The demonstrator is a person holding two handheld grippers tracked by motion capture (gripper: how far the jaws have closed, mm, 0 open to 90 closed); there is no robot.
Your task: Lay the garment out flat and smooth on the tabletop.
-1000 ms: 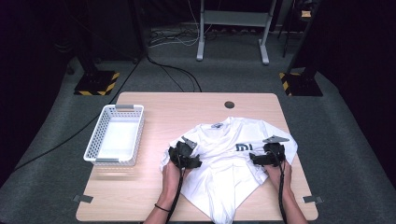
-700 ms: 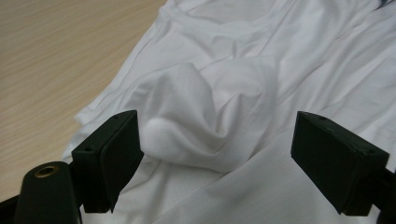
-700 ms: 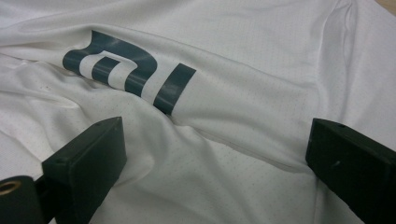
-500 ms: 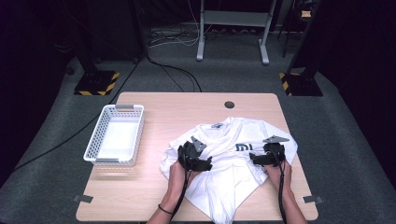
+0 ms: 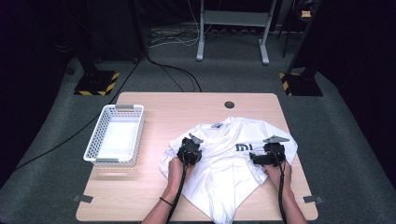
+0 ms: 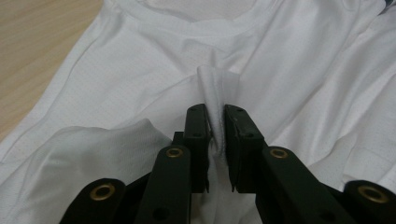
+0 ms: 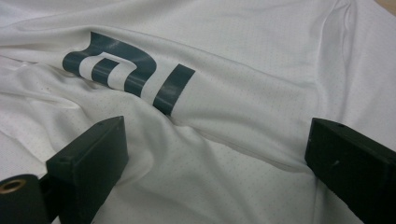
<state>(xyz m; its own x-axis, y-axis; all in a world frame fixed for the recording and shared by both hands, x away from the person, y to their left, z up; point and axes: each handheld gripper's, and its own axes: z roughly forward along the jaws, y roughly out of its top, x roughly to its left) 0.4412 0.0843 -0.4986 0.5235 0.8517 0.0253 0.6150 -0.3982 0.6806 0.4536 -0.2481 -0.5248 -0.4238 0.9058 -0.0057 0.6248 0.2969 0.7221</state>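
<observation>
A white T-shirt (image 5: 229,158) with a dark logo (image 5: 243,148) lies crumpled on the right half of the wooden table. My left gripper (image 5: 190,150) rests on the shirt's left part and is shut on a pinched fold of white fabric (image 6: 215,93), just below the collar (image 6: 187,28). My right gripper (image 5: 266,156) sits on the shirt's right side, jaws wide open over the cloth, with the logo (image 7: 128,72) just ahead of it and nothing between the jaws (image 7: 215,154).
A white plastic basket (image 5: 116,135) stands empty at the table's left. A round cable hole (image 5: 229,105) is near the far edge. Bare wood (image 5: 163,112) lies beyond and left of the shirt. Stands and cables are on the floor behind.
My left gripper has moved right and inward over the shirt, dragging the pinched left part of the cloth with it. The right gripper has stayed put.
</observation>
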